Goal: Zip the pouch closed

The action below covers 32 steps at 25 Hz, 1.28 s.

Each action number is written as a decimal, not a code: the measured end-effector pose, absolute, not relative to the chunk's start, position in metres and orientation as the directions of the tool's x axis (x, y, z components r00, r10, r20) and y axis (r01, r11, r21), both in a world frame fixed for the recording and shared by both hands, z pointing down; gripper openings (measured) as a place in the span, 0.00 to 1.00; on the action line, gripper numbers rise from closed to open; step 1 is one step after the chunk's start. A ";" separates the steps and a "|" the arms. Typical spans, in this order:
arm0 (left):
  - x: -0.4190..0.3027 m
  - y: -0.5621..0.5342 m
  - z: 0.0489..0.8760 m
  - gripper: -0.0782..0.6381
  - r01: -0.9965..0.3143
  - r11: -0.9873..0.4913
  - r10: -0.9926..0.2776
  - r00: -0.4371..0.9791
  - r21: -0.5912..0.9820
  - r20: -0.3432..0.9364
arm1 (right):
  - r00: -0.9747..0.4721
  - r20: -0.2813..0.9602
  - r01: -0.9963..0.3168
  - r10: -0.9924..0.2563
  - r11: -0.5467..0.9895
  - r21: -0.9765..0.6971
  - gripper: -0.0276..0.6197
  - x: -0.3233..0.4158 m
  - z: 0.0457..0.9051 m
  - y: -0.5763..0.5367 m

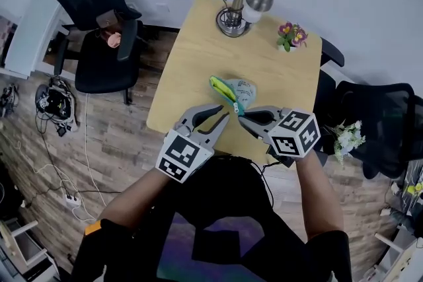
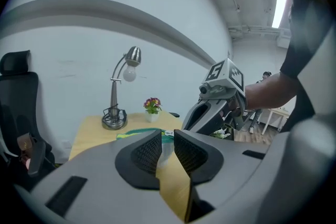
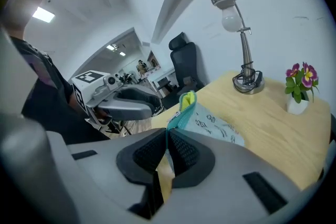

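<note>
The soft pale-blue fabric pouch (image 1: 239, 88), teal-zipped and lime-lined, lies just ahead of both tools. The right gripper (image 3: 167, 134) pinches its near teal edge; the left gripper (image 2: 168, 137) stands slightly parted beside it.

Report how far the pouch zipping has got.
Done: the right hand-held gripper is shut on the pouch at its teal near edge, holding it. In hand: the left hand-held gripper, jaws slightly apart, sits at that same end, with no sure grip on anything yet. Left: the whole zip run; yellow inside shows at the pouch's mouth, so it looks unzipped.
</note>
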<state>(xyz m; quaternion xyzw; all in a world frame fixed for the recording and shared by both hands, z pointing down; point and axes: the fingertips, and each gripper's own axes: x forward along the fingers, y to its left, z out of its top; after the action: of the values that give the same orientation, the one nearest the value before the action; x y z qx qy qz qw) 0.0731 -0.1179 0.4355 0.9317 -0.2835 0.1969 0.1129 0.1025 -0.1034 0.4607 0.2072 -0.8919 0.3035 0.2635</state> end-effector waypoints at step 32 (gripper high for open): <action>0.107 -0.075 0.416 0.22 -0.090 -0.994 -0.112 0.851 -0.066 0.514 | -0.784 0.617 -0.415 -0.077 0.804 -0.427 0.09 0.102 0.420 -0.065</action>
<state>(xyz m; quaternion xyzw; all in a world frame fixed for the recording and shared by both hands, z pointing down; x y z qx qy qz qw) 0.1072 -0.0746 0.4161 0.9618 -0.0525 0.2681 -0.0197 0.1020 -0.0649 0.4199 0.1364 -0.9012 0.2822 0.2994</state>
